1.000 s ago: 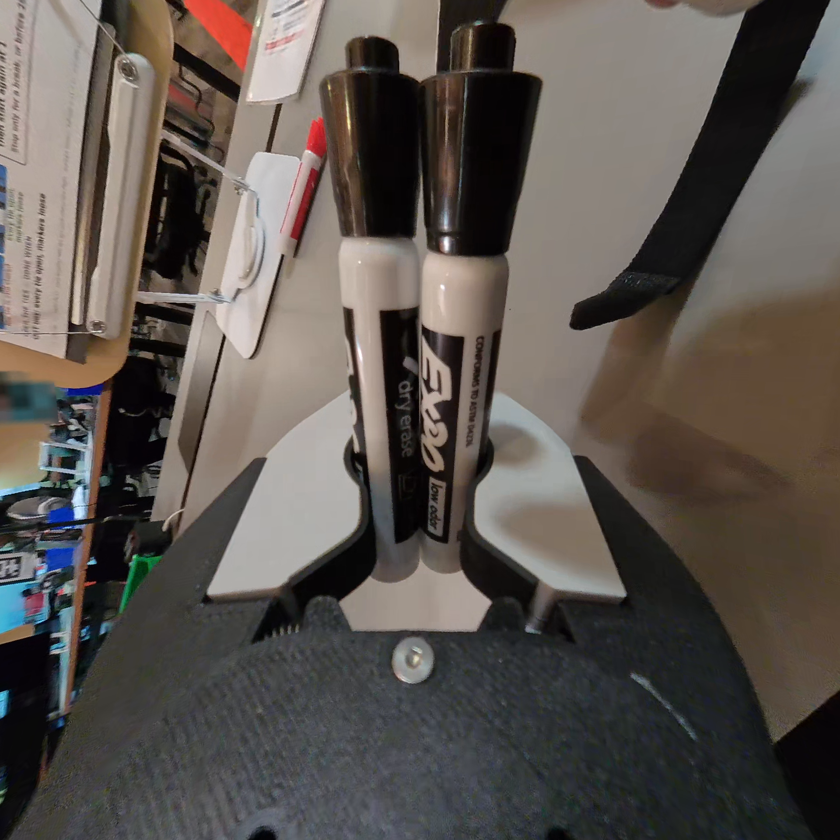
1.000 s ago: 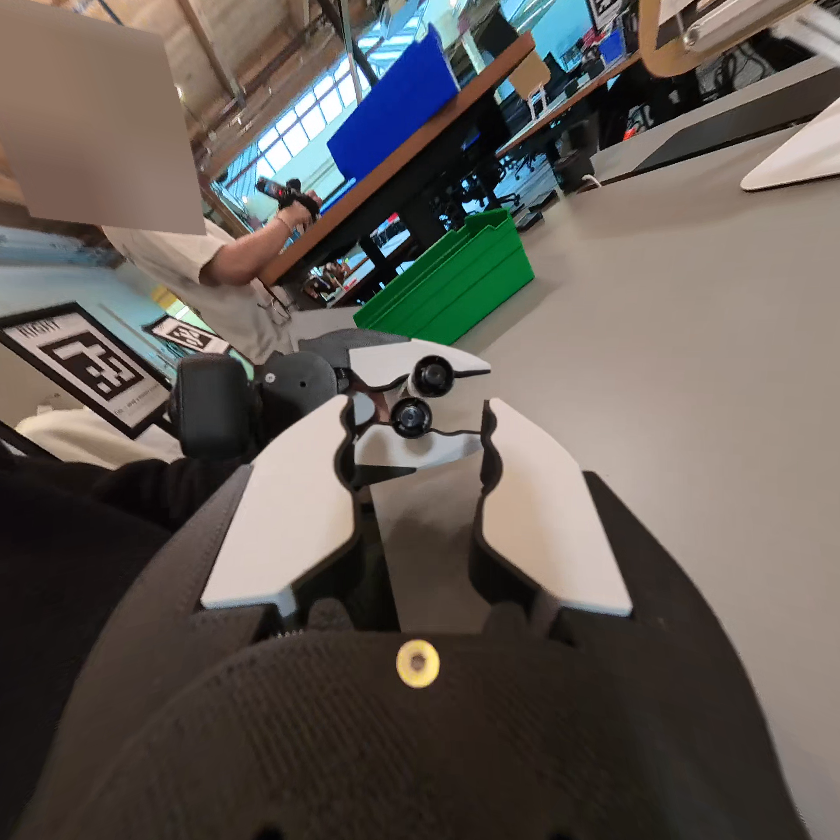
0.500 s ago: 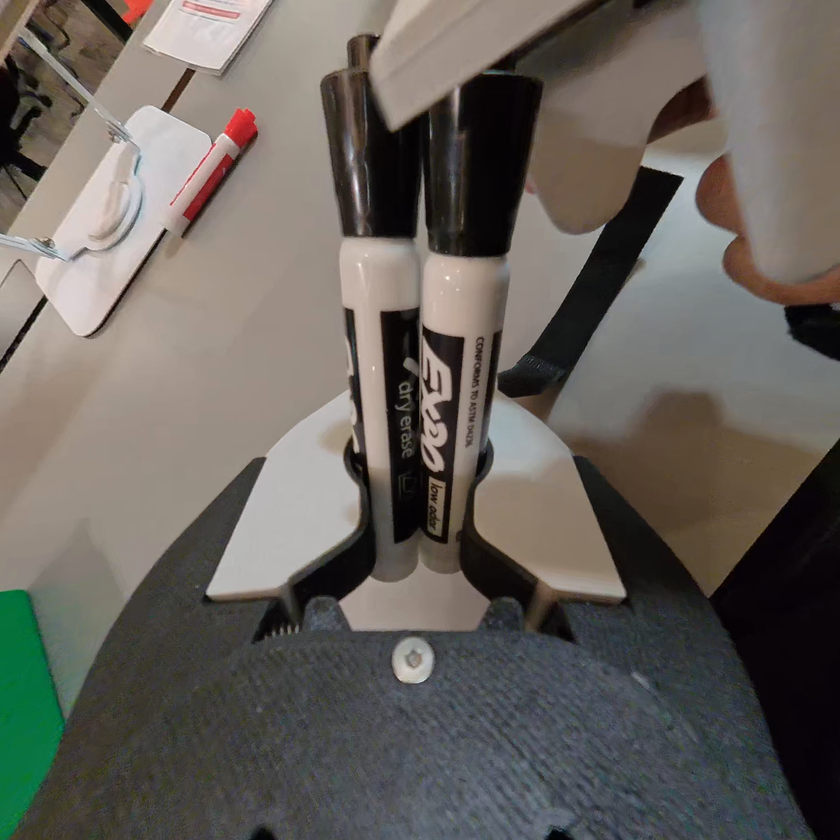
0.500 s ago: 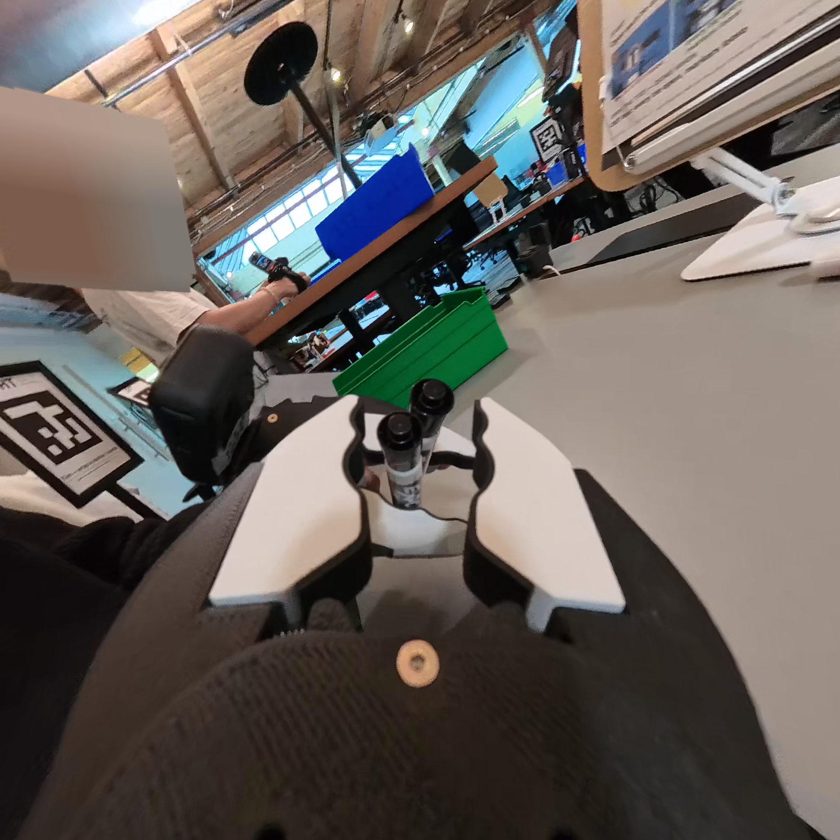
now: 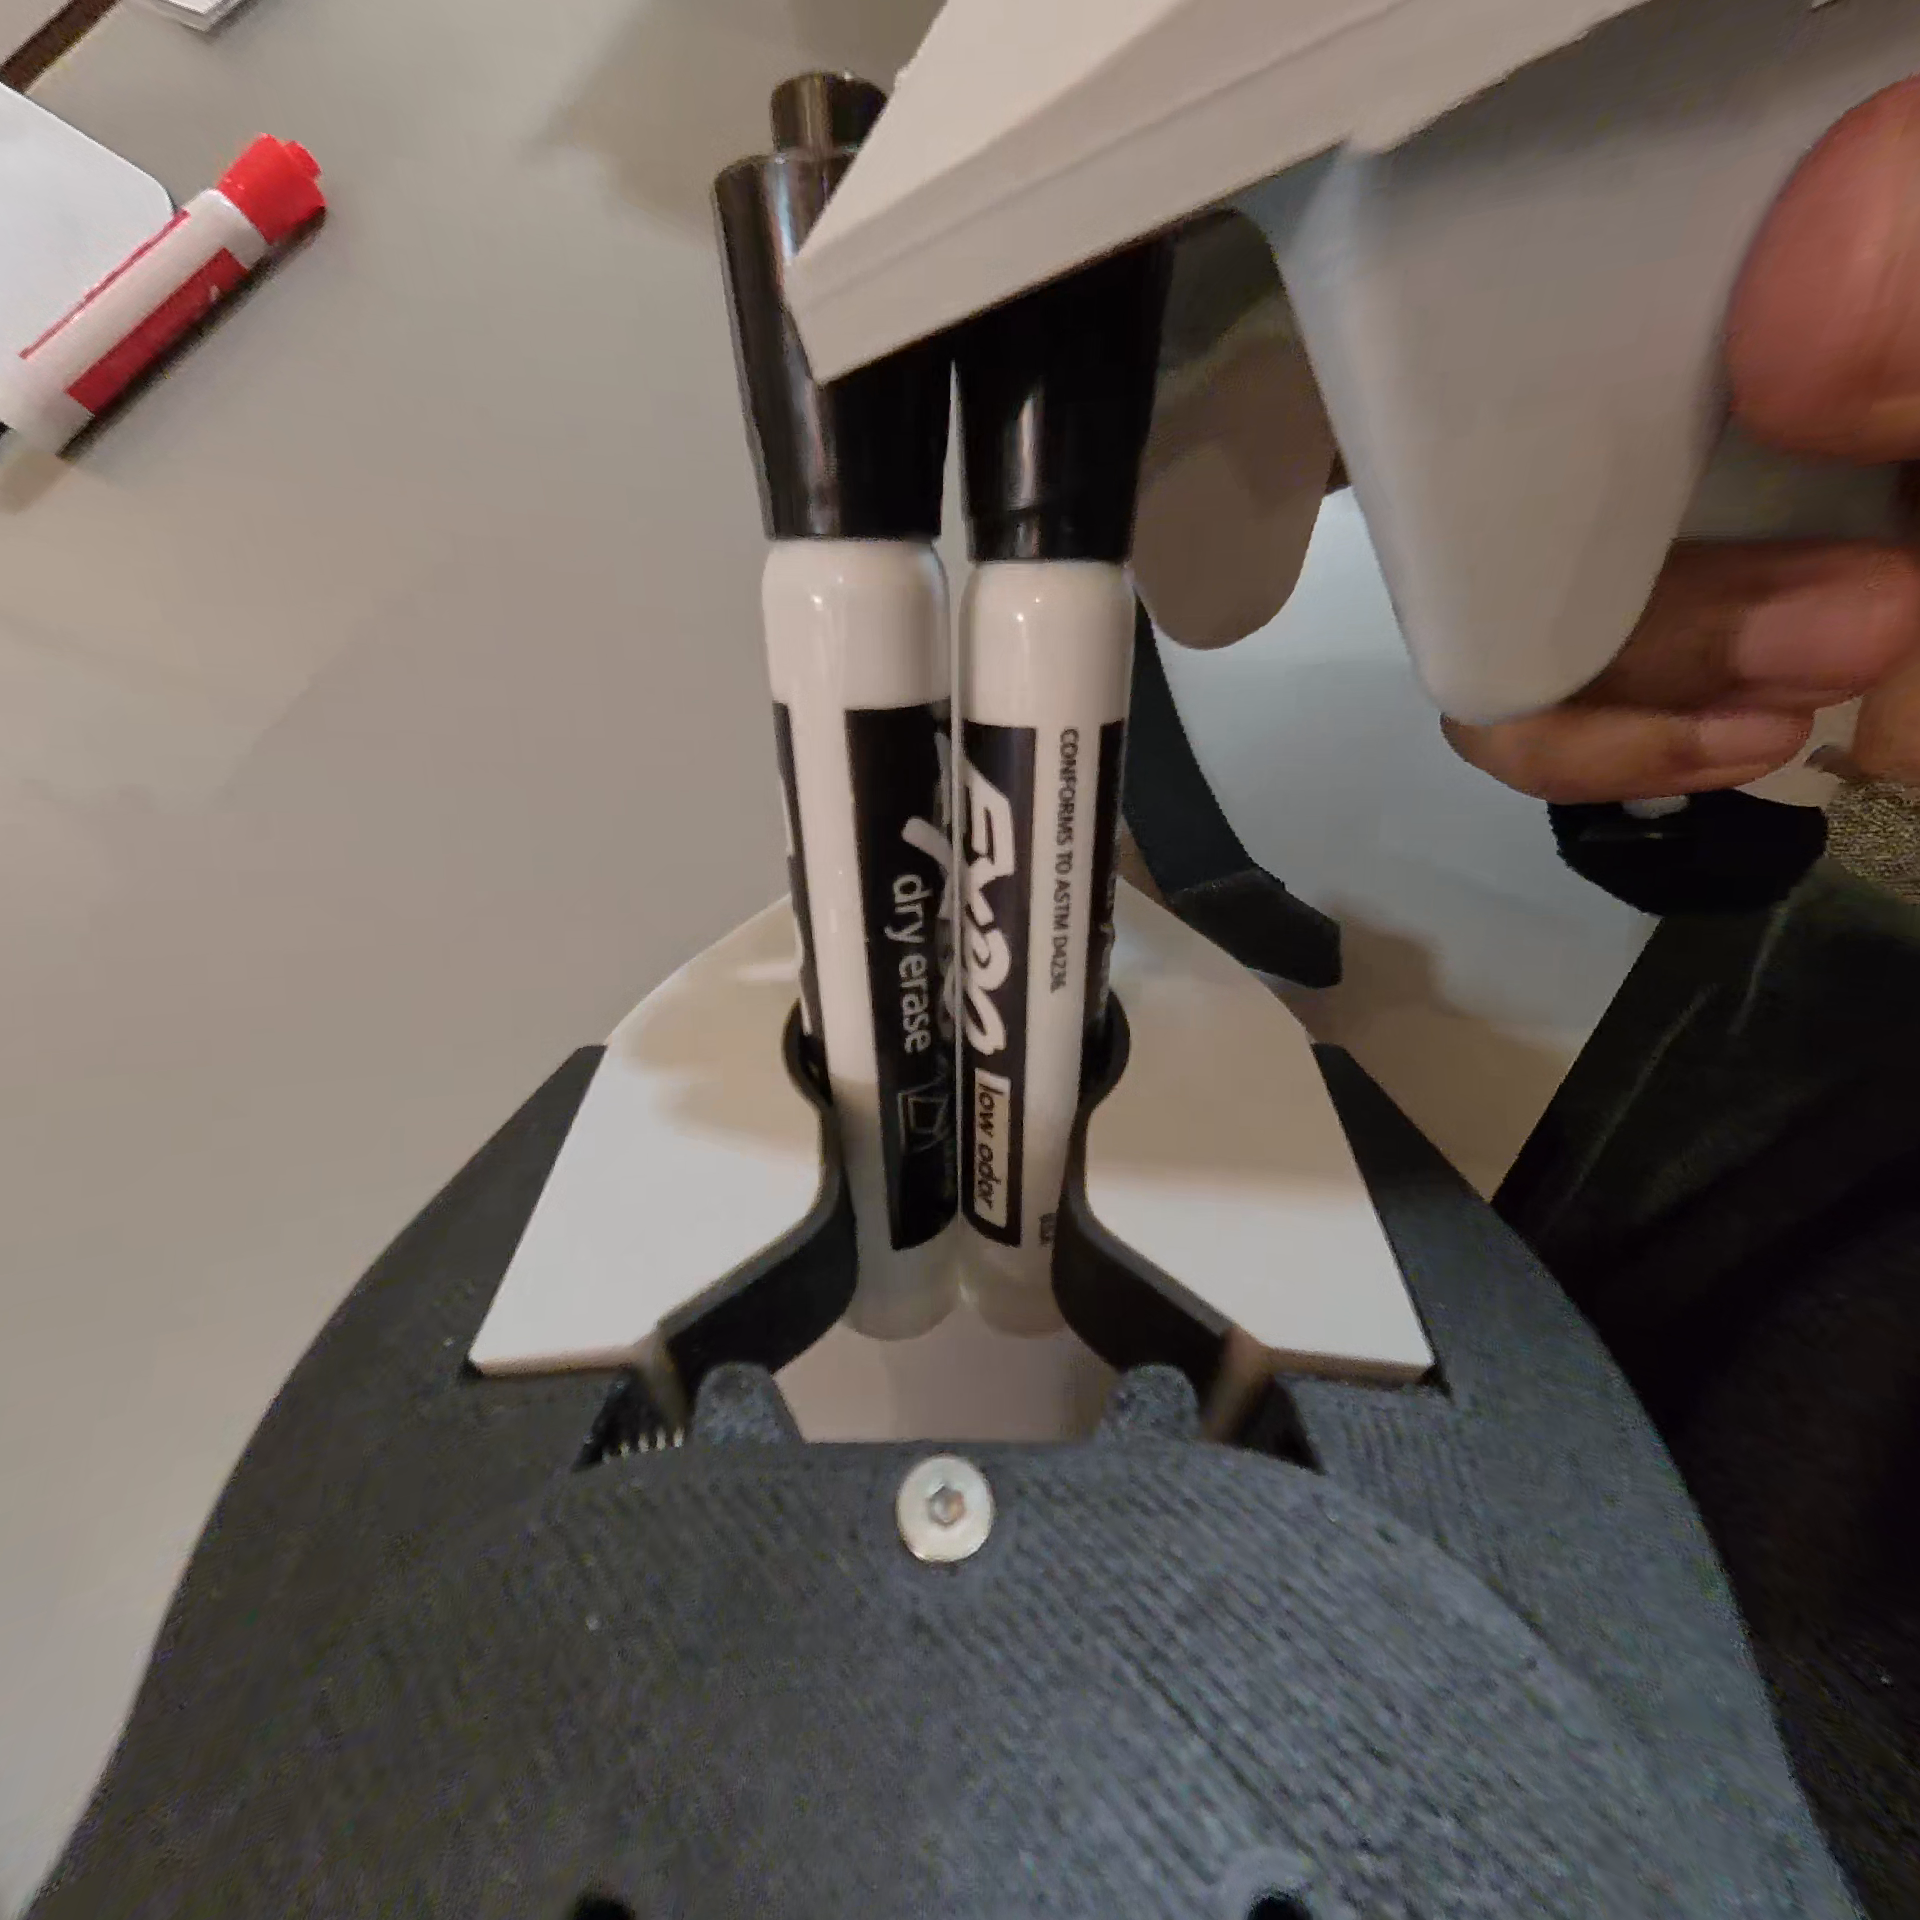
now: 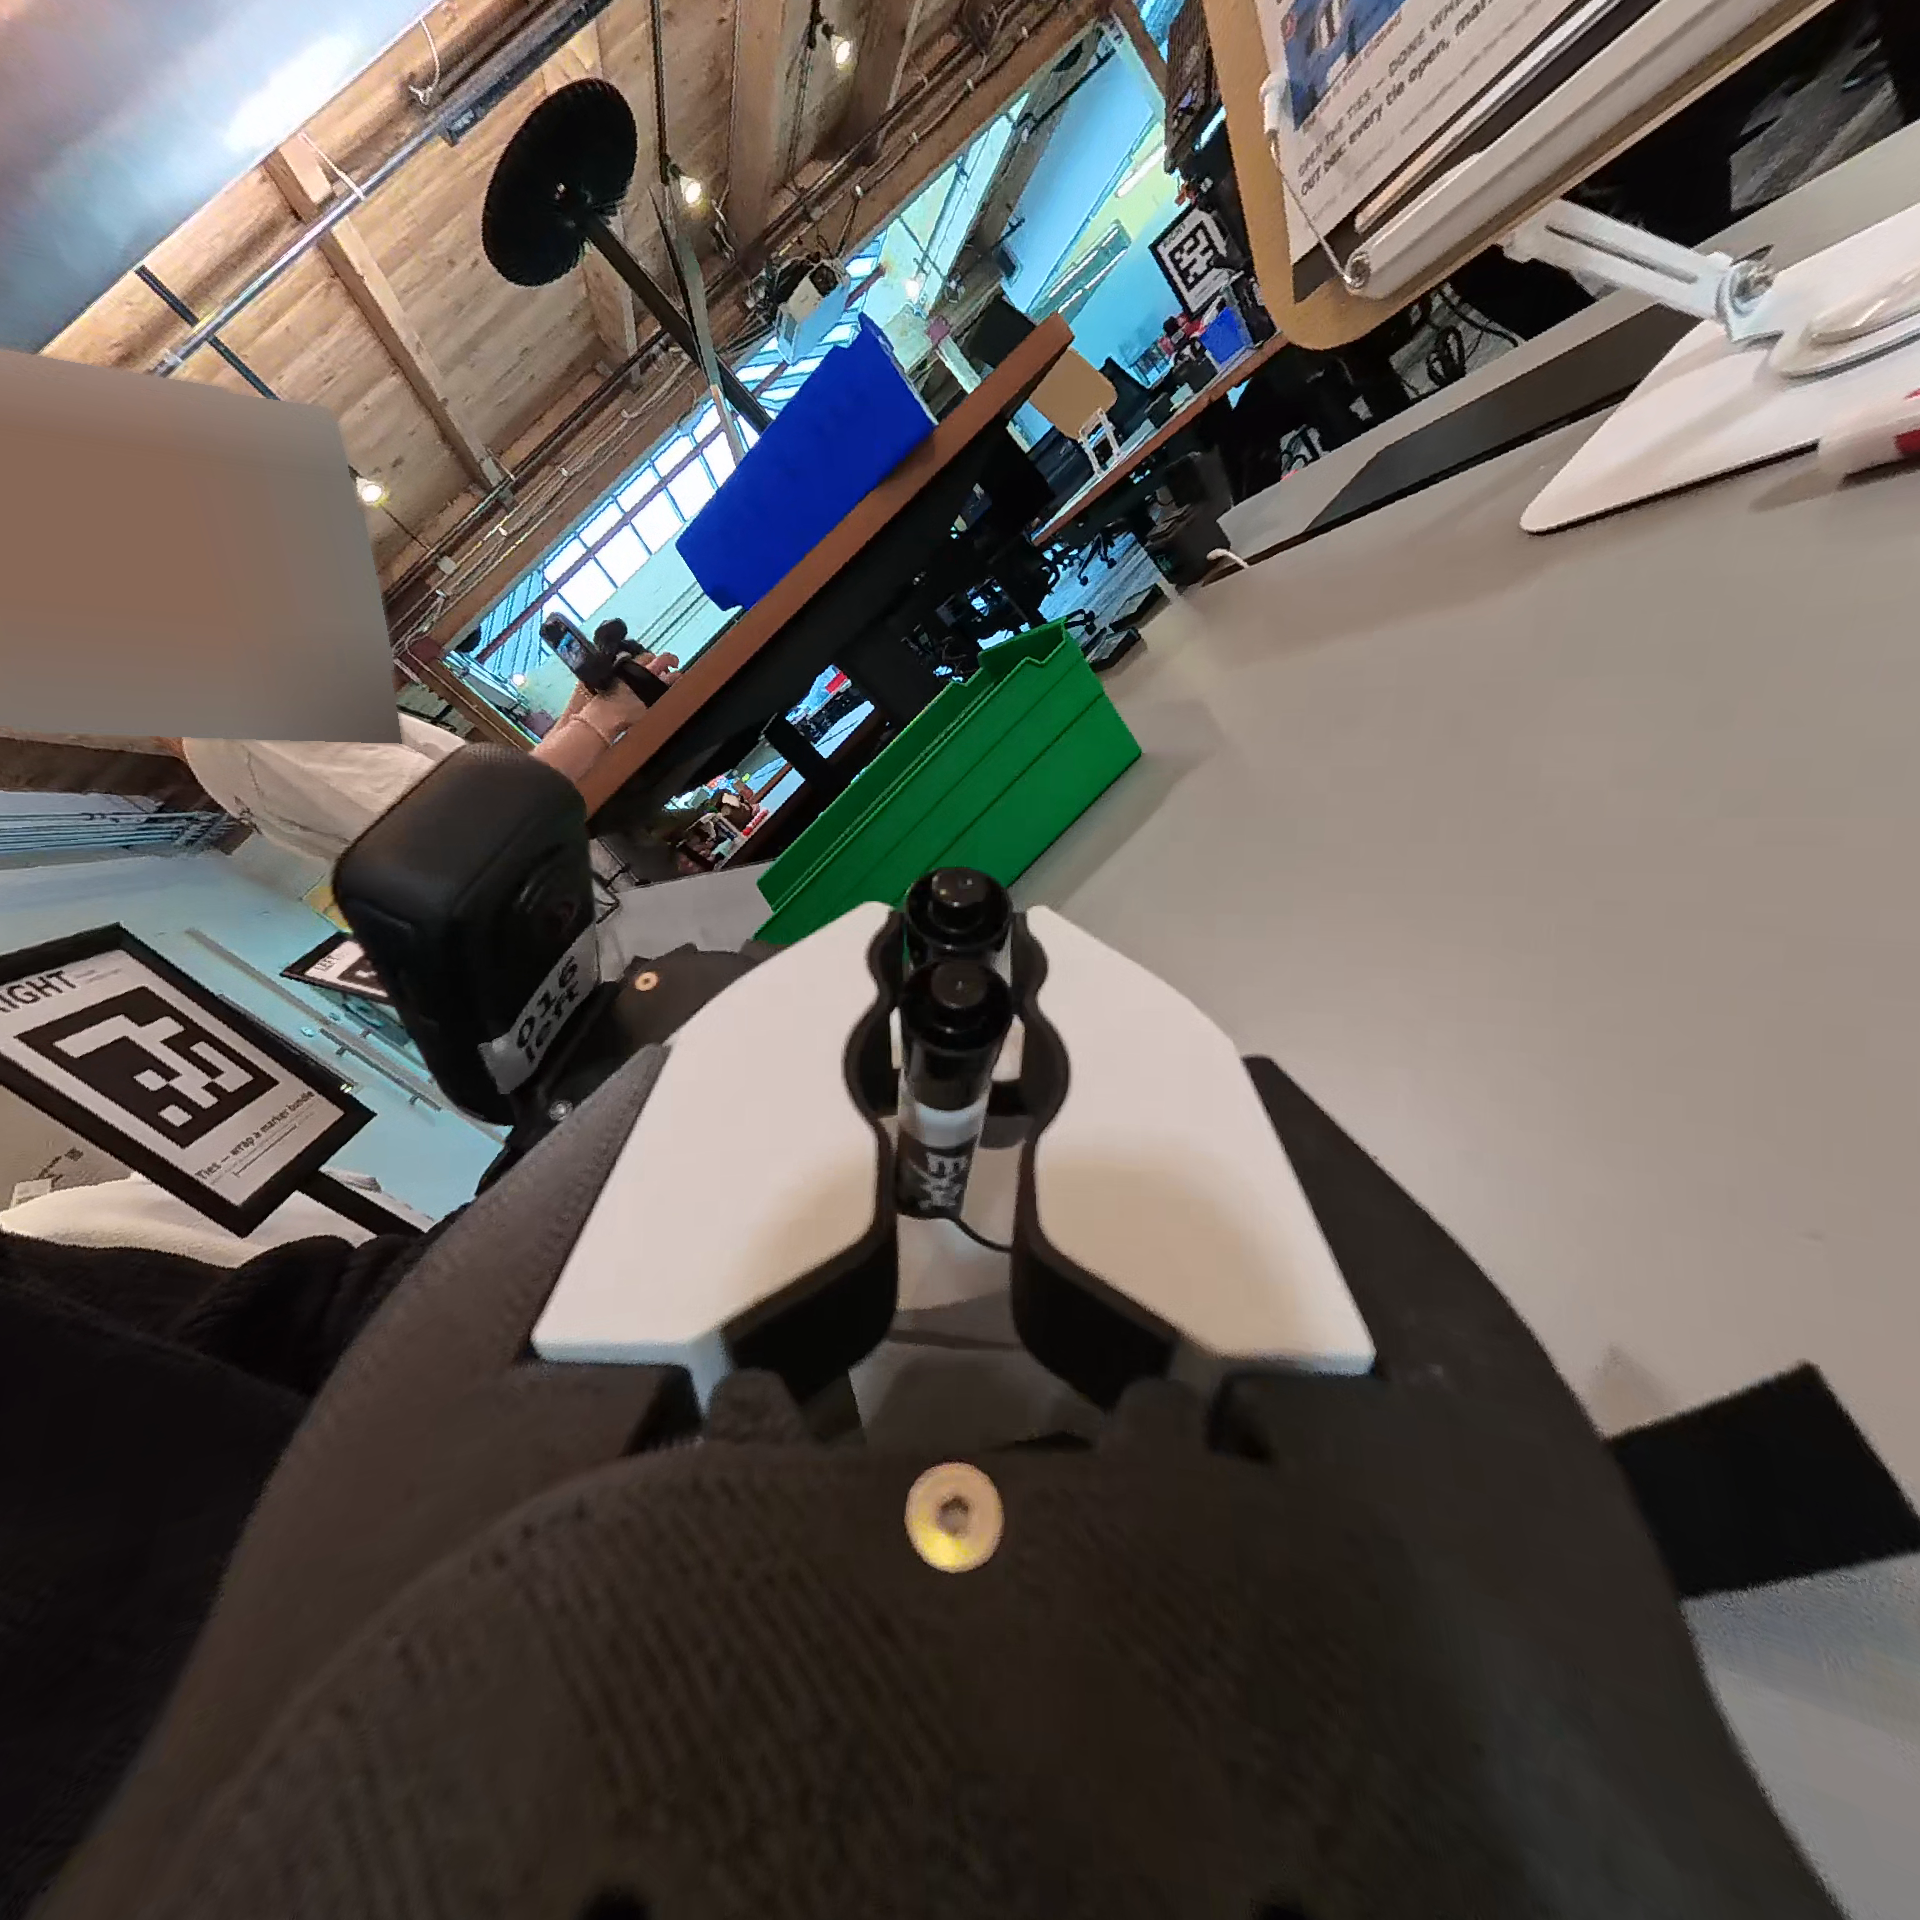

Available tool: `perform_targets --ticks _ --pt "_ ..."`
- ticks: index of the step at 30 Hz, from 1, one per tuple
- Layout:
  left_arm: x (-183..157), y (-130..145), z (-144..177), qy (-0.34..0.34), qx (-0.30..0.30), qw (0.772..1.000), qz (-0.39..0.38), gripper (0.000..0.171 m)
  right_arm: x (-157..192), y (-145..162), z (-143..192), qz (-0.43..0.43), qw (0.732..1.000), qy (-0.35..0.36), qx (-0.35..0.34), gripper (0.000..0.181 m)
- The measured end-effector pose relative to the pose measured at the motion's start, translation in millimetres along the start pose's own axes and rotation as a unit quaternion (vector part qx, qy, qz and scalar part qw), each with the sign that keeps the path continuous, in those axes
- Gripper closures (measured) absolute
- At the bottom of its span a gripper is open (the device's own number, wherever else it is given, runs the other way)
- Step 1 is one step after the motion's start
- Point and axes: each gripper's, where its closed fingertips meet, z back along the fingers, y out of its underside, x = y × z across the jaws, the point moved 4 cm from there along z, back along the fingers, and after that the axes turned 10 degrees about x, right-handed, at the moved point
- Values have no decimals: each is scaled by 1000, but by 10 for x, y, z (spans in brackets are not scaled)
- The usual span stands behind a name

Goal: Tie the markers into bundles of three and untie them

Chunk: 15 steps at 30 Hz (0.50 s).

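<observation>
Left gripper (image 5: 951, 1049): pinched on the lower barrels of the black markers (image 5: 945, 831), which stand caps-away from its camera; two lie side by side, and a third cap shows behind them.
Right gripper (image 6: 954, 1039): its white fingers (image 6: 764, 1132) flank the cap ends of the same markers, seen nearly end-on; the scalloped inner edges sit close around the caps, but whether they press on them I cannot tell.
Markers, place: held in the air above the grey table (image 5: 416, 623), between the two tools, the left at the base and the right at the caps.
Strap (image 5: 1236, 873): a black strip hangs curled just beside and behind the markers on their right; it is not wrapped around them.
Loose marker (image 5: 166, 312): a red-capped one lies on the table well apart, partly on a white base plate (image 5: 62, 218).
Green bin (image 6: 966, 769): on the table beyond the grippers, not in play.
Step in hand: by my reading, steadying or handing over the gathered markers before tying; nothing is bound yet.
Next move: likely needs one tool to keep the set squeezed so the markers do not slip past each other, while the other lets go and takes the strap's free end to wind it round the barrels.
Risk: the back marker may slide if the pinch eases.
</observation>
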Motion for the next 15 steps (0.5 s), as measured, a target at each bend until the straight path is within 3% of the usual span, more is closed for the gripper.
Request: perform_targets --ticks 3,8,15 --pt "2 1 6 3 -4 1000 1 125 24 -4 5 18 1000 7 7 149" --pt "18 27 9 16 -2 1000 7 126 -12 -33 46 19 1000 15 1 150" --pt "-5 67 -23 25 11 1000 0 126 -25 47 -9 5 1000 1 31 136"
